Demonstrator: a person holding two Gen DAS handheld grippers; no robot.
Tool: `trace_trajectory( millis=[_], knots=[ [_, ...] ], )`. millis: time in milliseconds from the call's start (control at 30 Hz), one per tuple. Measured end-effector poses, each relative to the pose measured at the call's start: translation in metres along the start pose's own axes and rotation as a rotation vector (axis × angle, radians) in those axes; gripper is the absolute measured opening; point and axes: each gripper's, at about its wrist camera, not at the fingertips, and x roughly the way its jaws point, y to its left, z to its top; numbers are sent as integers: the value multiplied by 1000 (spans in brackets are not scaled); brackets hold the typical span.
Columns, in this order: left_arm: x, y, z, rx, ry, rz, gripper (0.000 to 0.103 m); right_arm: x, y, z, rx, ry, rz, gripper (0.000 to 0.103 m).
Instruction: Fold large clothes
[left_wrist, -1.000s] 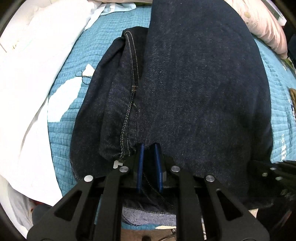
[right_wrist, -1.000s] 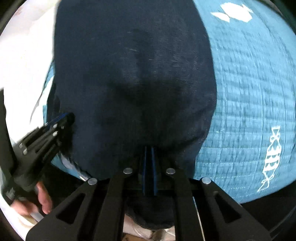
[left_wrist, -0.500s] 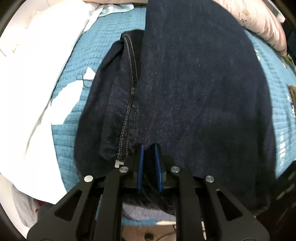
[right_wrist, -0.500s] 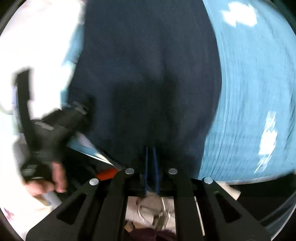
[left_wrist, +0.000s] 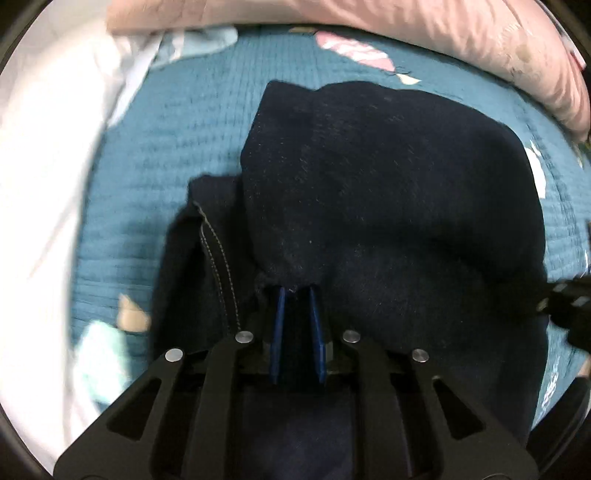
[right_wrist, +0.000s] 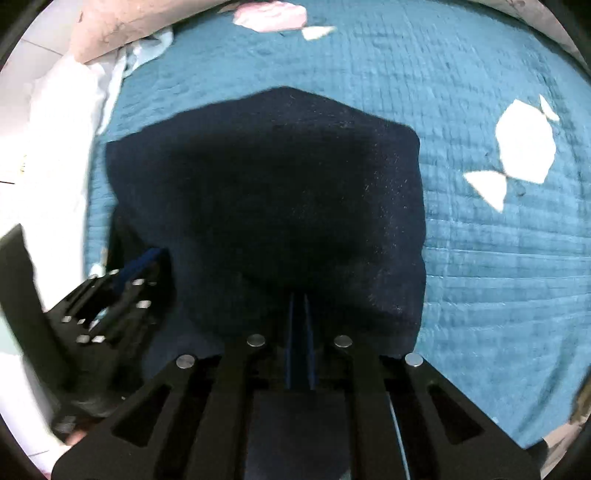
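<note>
Dark blue jeans lie doubled over on a teal quilt. A stitched seam shows on the lower layer at the left. My left gripper is shut on the near edge of the top layer, with denim bunched between its blue pads. In the right wrist view the jeans fill the middle as a dark block, and my right gripper is shut on the same edge further right. The left gripper also appears there at the lower left, blurred. The right gripper shows at the right edge of the left wrist view.
A pink pillow runs along the far side of the bed. White bedding is piled at the left. The quilt stretches bare to the right of the jeans, with white patches sewn into it.
Both grippers have moved forward across the bed with the jeans' edge held. The long stretched leg now ends in a fold, and the pillow has come into view.
</note>
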Motion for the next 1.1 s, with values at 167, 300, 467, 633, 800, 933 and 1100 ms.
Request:
trace_trajectory(
  millis=[167, 300, 467, 633, 800, 933, 1100],
  knots=[
    [-53, 8, 27, -50, -128, -65, 15, -67, -6, 13, -24, -178, 26, 10],
    [-23, 12, 74, -135, -98, -110, 15, -4, -21, 49, 27, -107, -52, 7],
    [27, 8, 87, -114, 45, -72, 16, -13, -16, 48, 15, -103, -33, 10],
    [-23, 31, 64, -103, -42, -119, 18, -59, -38, 9, 29, -148, 32, 53],
    [-38, 68, 24, -118, -46, -133, 47, -57, -53, -22, 67, -143, 57, 73],
    [-25, 96, -7, -181, 32, -237, 66, -30, -62, -39, 115, -57, 111, 74],
    [7, 112, -36, -235, 147, -340, 73, 0, -62, -56, 156, 14, 225, 78]
  ],
)
